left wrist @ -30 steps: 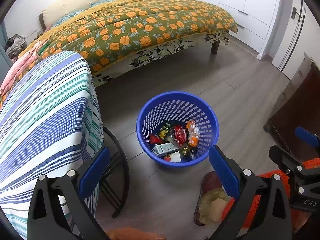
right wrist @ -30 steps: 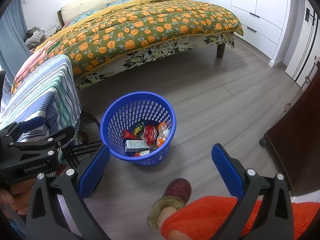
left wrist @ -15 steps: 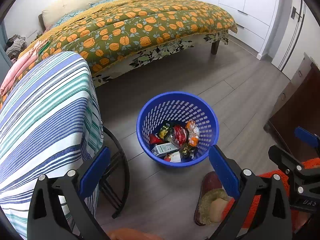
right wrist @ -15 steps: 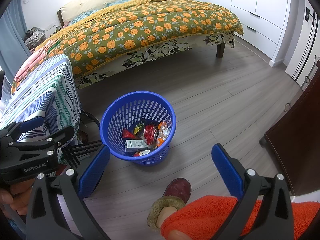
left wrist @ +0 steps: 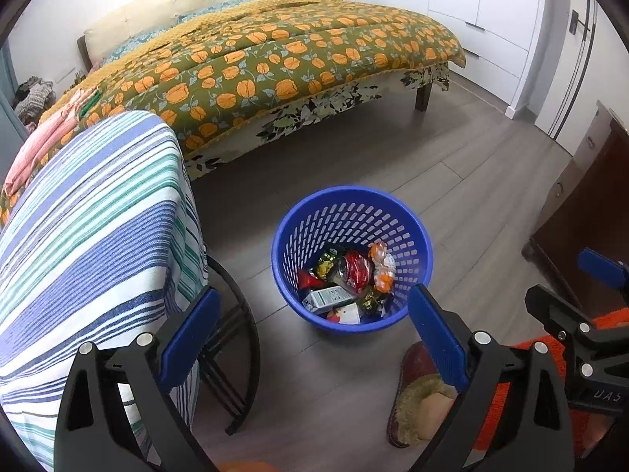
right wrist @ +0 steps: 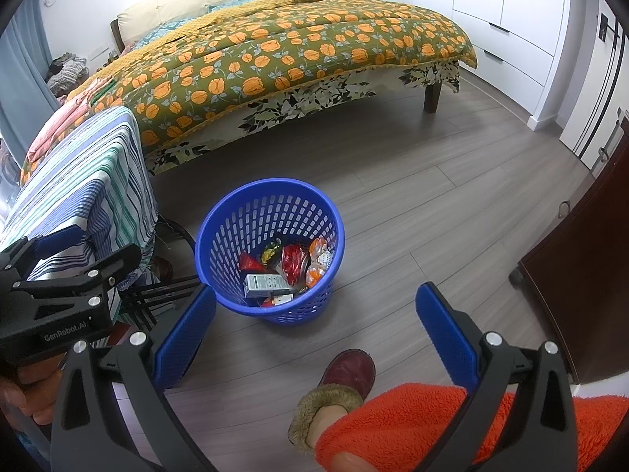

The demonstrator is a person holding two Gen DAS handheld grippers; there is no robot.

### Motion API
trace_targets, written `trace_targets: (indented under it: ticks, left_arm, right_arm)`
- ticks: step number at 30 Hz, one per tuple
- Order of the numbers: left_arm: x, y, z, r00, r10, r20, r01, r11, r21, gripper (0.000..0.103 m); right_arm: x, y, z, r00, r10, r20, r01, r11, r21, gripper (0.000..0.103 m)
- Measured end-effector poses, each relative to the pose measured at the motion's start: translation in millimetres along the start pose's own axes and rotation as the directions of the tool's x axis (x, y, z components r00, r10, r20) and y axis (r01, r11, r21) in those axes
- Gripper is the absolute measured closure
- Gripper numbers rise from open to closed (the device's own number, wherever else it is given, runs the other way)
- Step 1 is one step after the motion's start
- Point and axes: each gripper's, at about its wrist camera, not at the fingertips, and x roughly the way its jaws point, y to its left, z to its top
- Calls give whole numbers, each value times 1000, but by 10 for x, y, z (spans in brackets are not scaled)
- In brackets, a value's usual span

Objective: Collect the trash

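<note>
Grey plank floor (left wrist: 452,149) runs from the bed (left wrist: 275,63) to your feet, and on it stands the blue basket (left wrist: 416,232), upright, holding the trash (left wrist: 346,279): a red can, a small white carton, crumpled wrappers. You hold both grippers above and just short of it, tilted down at the floor. Your left gripper (left wrist: 310,330) has its blue pads spread wide with nothing between them; your right gripper (right wrist: 314,326) is spread just as wide and equally empty. In the right view the left gripper's black body shows at the lower left edge, with part of your hand (right wrist: 27,397) beneath it, cut off by the frame. A striped cloth (left wrist: 86,236) drapes over something beside the basket, hiding all but some black metal legs. Your slipper (right wrist: 346,373) and orange sleeve (right wrist: 432,424) fill the lower edge. The wrappers' printing is too small to read.
</note>
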Motion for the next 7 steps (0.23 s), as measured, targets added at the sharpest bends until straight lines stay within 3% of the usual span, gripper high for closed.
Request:
trace_targets:
  ticks: [7]
  left_arm:
    - [30,40,-11,1000,-11,-22,11,1000,-13,8]
  right_arm:
    - [16,-16,-15,1000,0,-1,0,1000,-1,5]
